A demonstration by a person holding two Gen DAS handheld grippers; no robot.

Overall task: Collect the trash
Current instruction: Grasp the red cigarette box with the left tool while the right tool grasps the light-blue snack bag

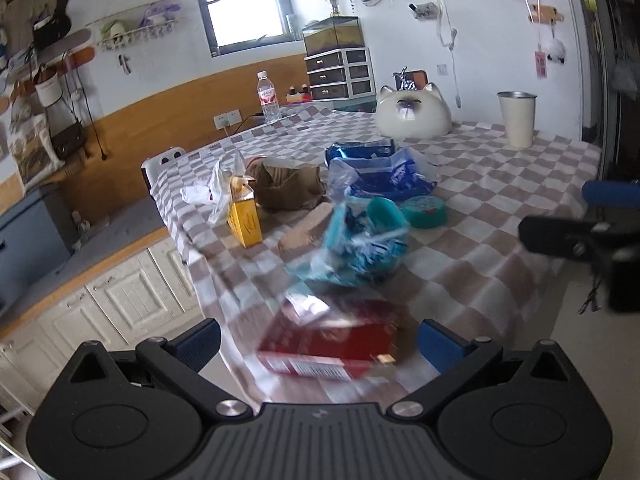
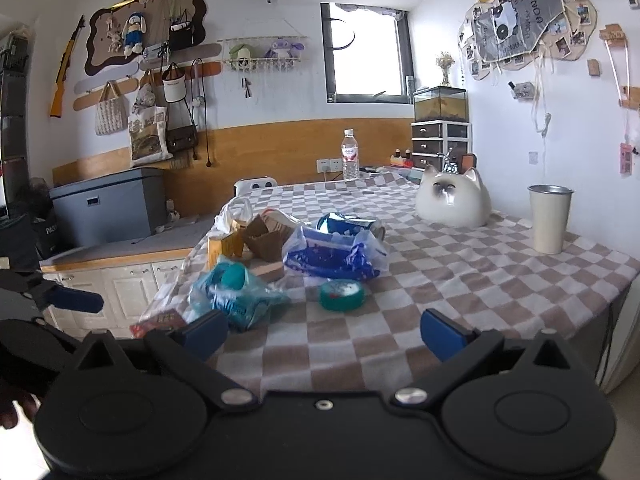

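Checkered tablecloth (image 2: 460, 280): red box (image 1: 332, 344) nearest, teal bag (image 2: 236, 296), cat figurine (image 2: 452, 200), cup (image 2: 549, 218) behind. Left gripper (image 1: 318, 344), right gripper (image 2: 324, 334) both spread wide, empty.

Daylit room, main source the blown-out dark-framed window (image 2: 366, 54) on the back wall, pane clipped to pure white; soft, weak shadows on the brown-and-white checkered tablecloth (image 2: 460, 264). Strong fisheye bending plus dark vignette at corners in both views. Left wrist view motion-smeared up close: red cardboard box (image 1: 332, 344) and crumpled teal plastic wrapper (image 1: 360, 248) streaked, far wall fairly sharp; right wrist view mostly crisp throughout.
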